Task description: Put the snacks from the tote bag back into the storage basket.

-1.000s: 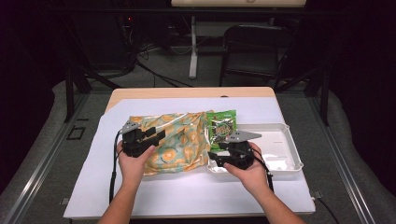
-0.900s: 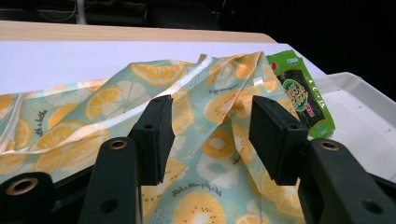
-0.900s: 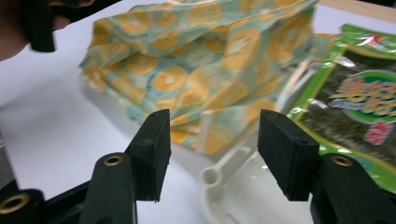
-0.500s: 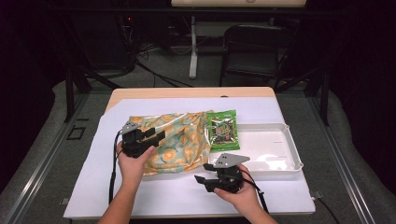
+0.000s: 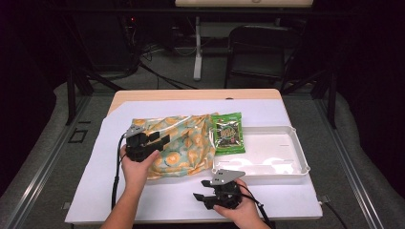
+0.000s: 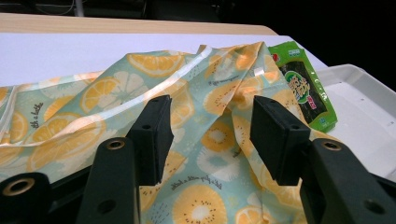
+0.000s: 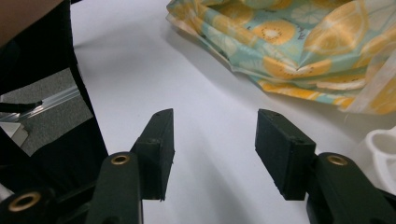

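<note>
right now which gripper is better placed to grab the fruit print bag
Left. The left gripper hangs over the fruit print bag, jaws open with its fabric between them. The right gripper sits near the table's front edge over bare white sheet, jaws open and empty.

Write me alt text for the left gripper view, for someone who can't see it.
The left gripper's two black jaws stand open over a citrus-print bag lying on the white table cover. Beyond the bag, a green snack packet lies against the rim of a white tray.
</note>
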Available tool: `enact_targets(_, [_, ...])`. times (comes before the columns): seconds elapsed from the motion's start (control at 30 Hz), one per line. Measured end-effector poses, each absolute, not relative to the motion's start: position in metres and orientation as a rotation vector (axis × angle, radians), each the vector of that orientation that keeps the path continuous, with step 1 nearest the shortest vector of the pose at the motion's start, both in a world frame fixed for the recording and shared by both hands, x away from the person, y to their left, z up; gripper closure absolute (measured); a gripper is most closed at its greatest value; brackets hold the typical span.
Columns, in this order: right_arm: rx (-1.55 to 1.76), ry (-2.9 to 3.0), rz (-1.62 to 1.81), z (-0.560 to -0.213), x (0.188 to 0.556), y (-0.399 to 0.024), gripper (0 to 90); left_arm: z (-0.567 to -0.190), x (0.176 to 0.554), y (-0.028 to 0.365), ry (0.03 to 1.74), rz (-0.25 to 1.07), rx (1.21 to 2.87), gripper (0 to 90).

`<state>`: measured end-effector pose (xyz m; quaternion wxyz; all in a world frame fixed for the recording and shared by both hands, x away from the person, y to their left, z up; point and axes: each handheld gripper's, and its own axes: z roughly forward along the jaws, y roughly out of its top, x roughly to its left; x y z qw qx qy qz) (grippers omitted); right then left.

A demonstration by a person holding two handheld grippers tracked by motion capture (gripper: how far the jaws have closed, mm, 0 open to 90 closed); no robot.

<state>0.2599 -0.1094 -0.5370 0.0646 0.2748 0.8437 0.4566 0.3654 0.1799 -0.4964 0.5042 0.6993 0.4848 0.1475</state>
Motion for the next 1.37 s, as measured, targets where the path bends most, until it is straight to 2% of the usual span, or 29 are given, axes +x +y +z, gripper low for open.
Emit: enact_targets(1.37, [0.885, 2.535, 1.345, -0.552, 0.264, -0.117, 45.6, -0.501, 0.366, 0.180, 1.185, 0.353, 1.699, 47.3])
